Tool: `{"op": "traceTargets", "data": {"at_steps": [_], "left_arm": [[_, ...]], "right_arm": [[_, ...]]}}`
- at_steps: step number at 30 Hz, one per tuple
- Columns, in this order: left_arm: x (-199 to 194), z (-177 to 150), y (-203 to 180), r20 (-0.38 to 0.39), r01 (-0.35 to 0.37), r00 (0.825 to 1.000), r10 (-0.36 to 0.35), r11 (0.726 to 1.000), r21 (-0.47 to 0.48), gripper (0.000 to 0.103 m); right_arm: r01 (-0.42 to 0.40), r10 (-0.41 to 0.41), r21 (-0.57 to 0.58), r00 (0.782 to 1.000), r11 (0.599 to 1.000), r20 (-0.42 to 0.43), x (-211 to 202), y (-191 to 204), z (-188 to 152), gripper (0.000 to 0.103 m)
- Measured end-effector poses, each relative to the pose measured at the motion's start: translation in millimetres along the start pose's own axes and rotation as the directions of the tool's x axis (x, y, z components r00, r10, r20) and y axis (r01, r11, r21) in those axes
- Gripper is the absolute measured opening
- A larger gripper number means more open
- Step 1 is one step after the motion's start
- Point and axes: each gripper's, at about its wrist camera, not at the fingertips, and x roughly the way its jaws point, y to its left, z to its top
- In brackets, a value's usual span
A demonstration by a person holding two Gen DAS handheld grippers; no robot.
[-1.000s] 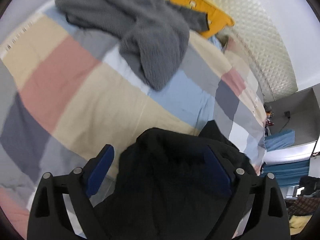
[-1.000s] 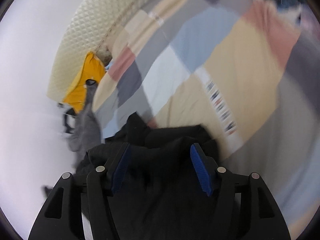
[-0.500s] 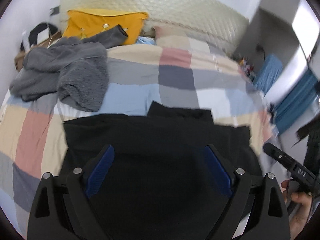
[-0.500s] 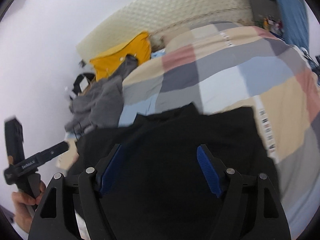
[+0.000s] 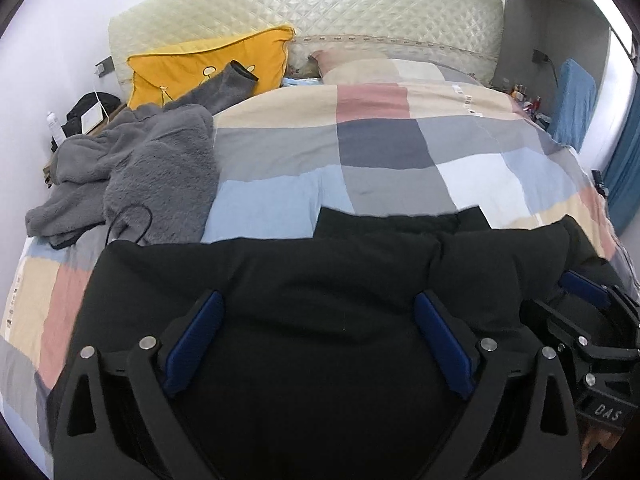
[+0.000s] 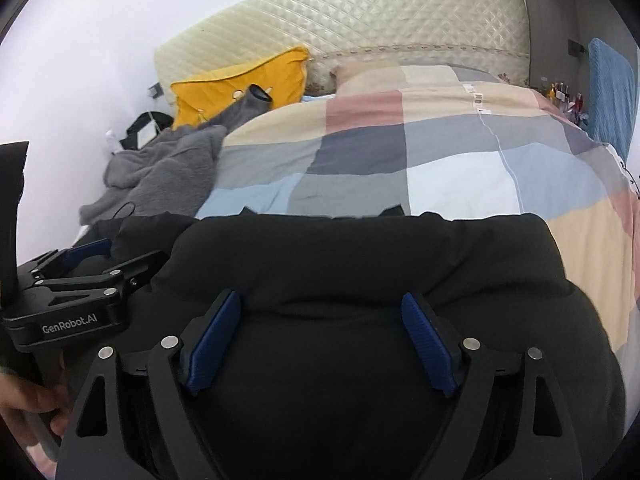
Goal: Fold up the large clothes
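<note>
A large black garment (image 5: 312,280) lies spread across the near part of the checked bed, its far edge straight. It also fills the near half of the right wrist view (image 6: 360,264). My left gripper (image 5: 318,344) is over its left part with jaws wide apart and black cloth between and under the blue pads (image 5: 192,344). My right gripper (image 6: 320,344) is over its right part, jaws also wide apart. Each gripper shows at the edge of the other's view: the right one (image 5: 592,344) and the left one (image 6: 80,280).
A grey fleece garment (image 5: 140,172) lies heaped on the bed's left side, a sleeve over a yellow cushion (image 5: 200,68). The checked quilt (image 5: 380,148) reaches to a quilted headboard (image 5: 320,4). A blue chair (image 5: 572,96) stands at the right.
Both grippers swung from facing sideways with the black garment bunched up to facing the headboard side by side. The garment now lies spread flat on the bed.
</note>
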Motion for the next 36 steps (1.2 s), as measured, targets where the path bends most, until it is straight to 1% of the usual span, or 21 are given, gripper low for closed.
{"op": "traceTargets", "data": {"at_steps": [2, 5, 8, 11, 13, 16, 19, 21, 22, 23, 25, 27, 29, 32, 33, 36], "left_arm": [[17, 10, 0, -0.012, -0.007, 1.000, 0.006, 1.000, -0.008, 0.097], [32, 17, 0, -0.031, -0.008, 0.999, 0.007, 1.000, -0.024, 0.097], [46, 20, 1, -0.043, -0.001, 0.999, 0.000, 0.999, -0.032, 0.097], [56, 20, 2, -0.063, 0.008, 0.998, -0.010, 1.000, -0.028, 0.098], [59, 21, 0, -0.066, 0.004, 0.998, -0.005, 1.000, -0.020, 0.098], [52, 16, -2, -0.053, -0.009, 0.999, 0.008, 1.000, -0.010, 0.098], [42, 14, 0, -0.062, 0.002, 0.998, -0.002, 1.000, 0.004, 0.098], [25, 12, 3, -0.039, -0.001, 0.999, 0.001, 1.000, 0.009, 0.098], [19, 12, 4, -0.033, -0.010, 0.999, 0.011, 1.000, 0.020, 0.098], [14, 12, 6, -0.028, -0.016, 0.999, 0.017, 1.000, 0.027, 0.098], [-4, 9, 16, 0.006, -0.031, 1.000, 0.031, 0.999, 0.032, 0.099], [-14, 5, 29, 0.027, -0.048, 0.998, 0.048, 0.999, 0.024, 0.100], [-15, -1, 41, 0.028, -0.050, 0.998, 0.050, 0.999, 0.014, 0.100], [-5, -14, 55, 0.006, -0.050, 0.999, 0.050, 0.999, -0.001, 0.101], [0, -21, 60, 0.006, -0.030, 1.000, 0.030, 0.999, -0.015, 0.102], [9, -30, 64, 0.005, 0.005, 1.000, -0.005, 1.000, -0.029, 0.103]], "right_arm": [[0.011, -0.011, -0.002, 1.000, 1.000, -0.003, 14, -2, 8, 0.084], [0.022, -0.021, 0.019, 1.000, 1.000, -0.017, 33, -10, 17, 0.085], [0.024, -0.024, 0.013, 0.999, 1.000, -0.034, 46, -11, 21, 0.086], [0.009, -0.009, 0.017, 1.000, 1.000, -0.027, 50, -14, 17, 0.086], [0.015, -0.015, 0.015, 1.000, 1.000, -0.013, 51, -15, 14, 0.086], [0.018, -0.017, 0.006, 1.000, 1.000, -0.017, 50, -12, 11, 0.086], [-0.022, 0.022, 0.004, 1.000, 1.000, -0.009, 40, -12, 8, 0.086], [-0.045, 0.045, -0.004, 0.999, 0.999, -0.018, 27, -13, 9, 0.085], [-0.043, 0.042, -0.013, 0.999, 0.999, -0.019, 23, -14, 11, 0.085], [-0.029, 0.028, -0.039, 1.000, 0.999, -0.009, 11, -15, 14, 0.085], [-0.012, 0.014, -0.064, 1.000, 0.998, 0.027, -8, -17, 17, 0.085], [0.004, 0.001, -0.071, 0.998, 0.997, 0.067, -31, -29, 17, 0.085], [0.017, -0.012, -0.068, 0.998, 0.998, 0.068, -40, -40, 14, 0.085], [0.042, -0.041, -0.052, 0.999, 0.998, 0.023, -33, -61, 4, 0.085], [0.041, -0.040, -0.047, 0.999, 0.998, 0.011, -29, -64, 1, 0.085], [-0.005, 0.005, 0.009, 1.000, 1.000, -0.026, -12, -81, -13, 0.085]]}}
